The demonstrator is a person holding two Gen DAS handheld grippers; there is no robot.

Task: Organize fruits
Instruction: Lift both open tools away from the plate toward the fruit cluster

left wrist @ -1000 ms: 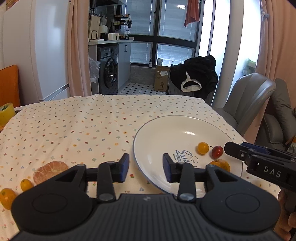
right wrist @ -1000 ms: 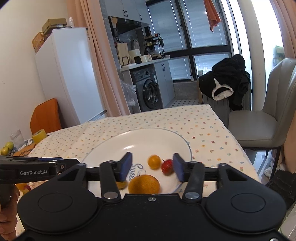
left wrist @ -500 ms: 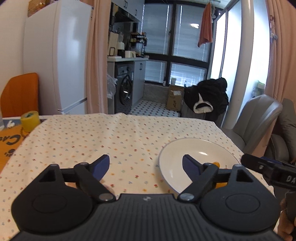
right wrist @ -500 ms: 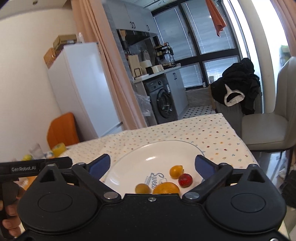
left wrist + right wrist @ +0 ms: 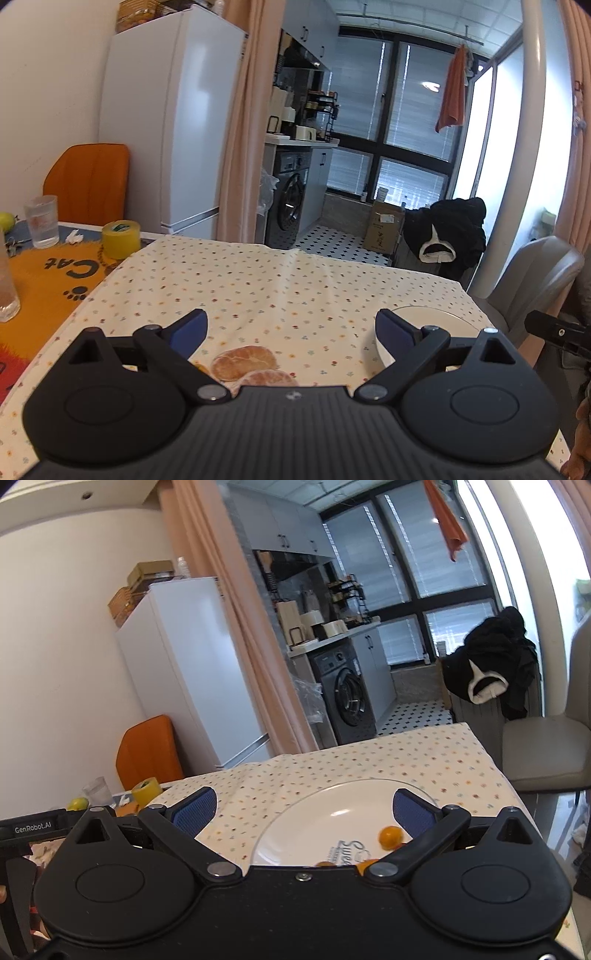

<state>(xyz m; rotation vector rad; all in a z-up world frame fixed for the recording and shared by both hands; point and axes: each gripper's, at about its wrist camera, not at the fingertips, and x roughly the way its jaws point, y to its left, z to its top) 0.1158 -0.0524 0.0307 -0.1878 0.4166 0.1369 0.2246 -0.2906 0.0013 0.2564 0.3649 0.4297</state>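
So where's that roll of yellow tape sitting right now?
The yellow tape roll stands at the far left of the left wrist view, on the orange cat mat just beyond the floral tablecloth, right of a drinking glass.

On the tablecloth (image 5: 280,291) two peeled citrus pieces (image 5: 243,362) lie near, side by side and touching or nearly so, with the plate (image 5: 436,317) to their right. In the plate, a small round fruit (image 5: 390,836) sits toward its near right part; just nearer lie what seem to be two or three more fruits (image 5: 364,864), mostly hidden behind the gripper body. At the far left, off the cloth, a tape roll (image 5: 121,239) stands on a mat (image 5: 48,284), with a glass (image 5: 41,220) left of it. A chair (image 5: 532,280) stands right of the table; beyond the far edge are a fridge (image 5: 173,122) and, right of it, a washing machine (image 5: 291,201).
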